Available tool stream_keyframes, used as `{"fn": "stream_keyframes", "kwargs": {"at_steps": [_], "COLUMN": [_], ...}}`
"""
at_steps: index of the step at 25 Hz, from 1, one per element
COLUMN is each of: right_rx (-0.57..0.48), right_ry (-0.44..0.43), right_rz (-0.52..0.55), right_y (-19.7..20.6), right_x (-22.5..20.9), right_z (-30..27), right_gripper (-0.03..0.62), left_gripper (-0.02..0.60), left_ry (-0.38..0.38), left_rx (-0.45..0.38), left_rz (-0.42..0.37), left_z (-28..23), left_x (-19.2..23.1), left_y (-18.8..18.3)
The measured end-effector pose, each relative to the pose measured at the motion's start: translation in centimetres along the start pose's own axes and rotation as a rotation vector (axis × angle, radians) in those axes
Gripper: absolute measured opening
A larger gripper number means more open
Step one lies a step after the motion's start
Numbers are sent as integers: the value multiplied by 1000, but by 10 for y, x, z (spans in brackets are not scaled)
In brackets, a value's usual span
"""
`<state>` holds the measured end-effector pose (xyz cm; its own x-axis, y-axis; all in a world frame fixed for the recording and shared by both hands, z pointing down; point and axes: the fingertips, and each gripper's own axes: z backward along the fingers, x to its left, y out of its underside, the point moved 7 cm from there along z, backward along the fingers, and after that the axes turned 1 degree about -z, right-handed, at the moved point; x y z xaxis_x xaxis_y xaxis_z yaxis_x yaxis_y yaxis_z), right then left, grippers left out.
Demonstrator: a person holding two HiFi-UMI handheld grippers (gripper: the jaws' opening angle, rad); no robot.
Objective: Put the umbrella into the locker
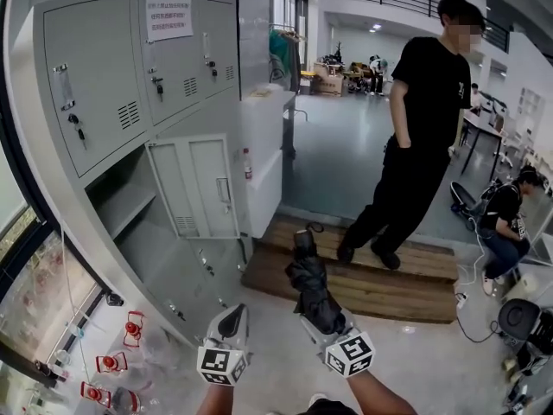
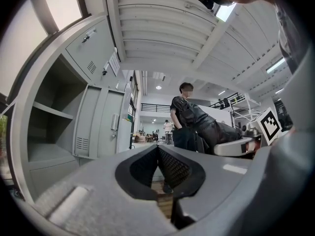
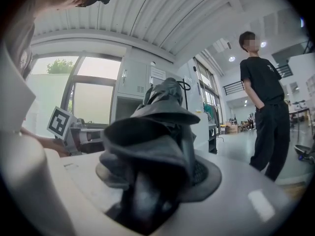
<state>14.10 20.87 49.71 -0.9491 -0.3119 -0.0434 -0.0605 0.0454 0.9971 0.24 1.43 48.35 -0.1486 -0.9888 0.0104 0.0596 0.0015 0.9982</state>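
Grey locker point(image 1: 95, 67) bank is being shown at far left, upper doors shut with keys hanging in them. One lower compartment point(image 1: 130, 210) is standing open with a shelf inside, its door point(image 1: 197, 188) being swung out to the right. Left gripper point(image 1: 232, 316) is being held level at near centre, jaws closed together with nothing between them, pointed toward the lower lockers. Just right of it, right gripper point(image 1: 327, 322) is being held level too, jaws being clamped on the folded black umbrella point(image 1: 309, 277). Loose fabric is being bunched over the jaws, and the umbrella's far end is sticking out well past them. The umbrella is being carried in the air outside the locker, right of the open door and apart from it. Wooden pallet point(image 1: 389, 275) is lying on the floor beyond the umbrella. A person in black point(image 1: 423, 119) is standing on it, farther right, and another person point(image 1: 508, 219) is crouching at the far right edge
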Motion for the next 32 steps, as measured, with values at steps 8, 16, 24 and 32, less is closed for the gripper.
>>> {"fn": "stream_keyframes", "kwargs": {"at_steps": [8, 16, 24, 32], "right_rx": [-4, 11, 36, 70], "right_ry": [-39, -173, -319, -451], "right_rz": [-18, 24, 77, 75], "right_y": [1, -1, 12, 26], "right_x": [-22, -62, -89, -83], "right_z": [-39, -87, -145, -190], "right_gripper": [251, 252, 252, 252], "left_gripper": [5, 5, 6, 5], "left_ry": [-39, -125, -286, -388], "left_rx": [22, 27, 49, 90], "left_rz": [9, 5, 17, -14], "left_z": [-32, -85, -109, -101], "left_x": [19, 29, 63, 76], "left_y": [9, 14, 15, 18]}}
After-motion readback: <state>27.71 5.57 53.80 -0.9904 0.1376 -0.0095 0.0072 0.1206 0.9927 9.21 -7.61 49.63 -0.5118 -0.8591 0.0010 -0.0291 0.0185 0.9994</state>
